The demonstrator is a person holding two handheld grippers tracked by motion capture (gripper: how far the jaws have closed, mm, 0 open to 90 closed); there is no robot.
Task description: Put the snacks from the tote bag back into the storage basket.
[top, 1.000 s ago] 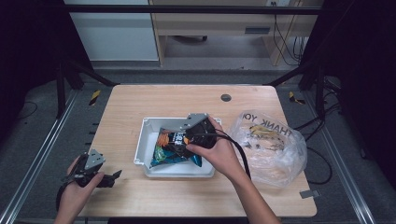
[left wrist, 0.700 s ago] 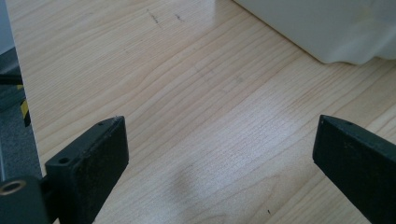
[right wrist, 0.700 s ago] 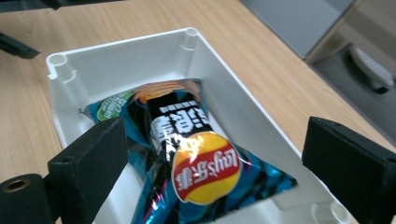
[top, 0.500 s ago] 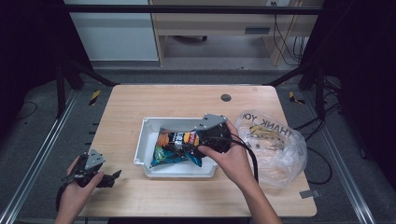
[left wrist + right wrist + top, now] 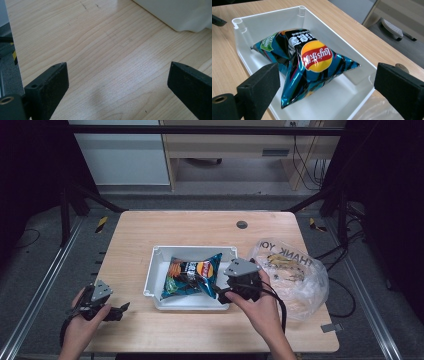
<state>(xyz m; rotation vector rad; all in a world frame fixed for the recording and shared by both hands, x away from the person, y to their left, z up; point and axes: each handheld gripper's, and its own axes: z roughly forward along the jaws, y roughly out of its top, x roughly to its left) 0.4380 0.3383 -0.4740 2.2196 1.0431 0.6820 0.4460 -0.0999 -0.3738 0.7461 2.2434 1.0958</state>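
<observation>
A blue and black crisp bag with a red and yellow logo lies in the white tray at the table's middle. My right gripper stands open at the tray's near right corner, its jaws wide apart and off the bag. My left gripper rests open over bare wood at the near left, with nothing between its jaws. A corner of the tray is at the top right of the left gripper view.
A clear plastic shopping bag with goods inside lies right of the tray, close to my right hand. A round grommet sits in the far table top. Bare wood spreads left of the tray. Metal frame rails run along both table sides.
My right gripper has drawn back from over the tray toward its near right corner, its jaws off the crisp bag, which lies in the tray. The left gripper has stayed put.
</observation>
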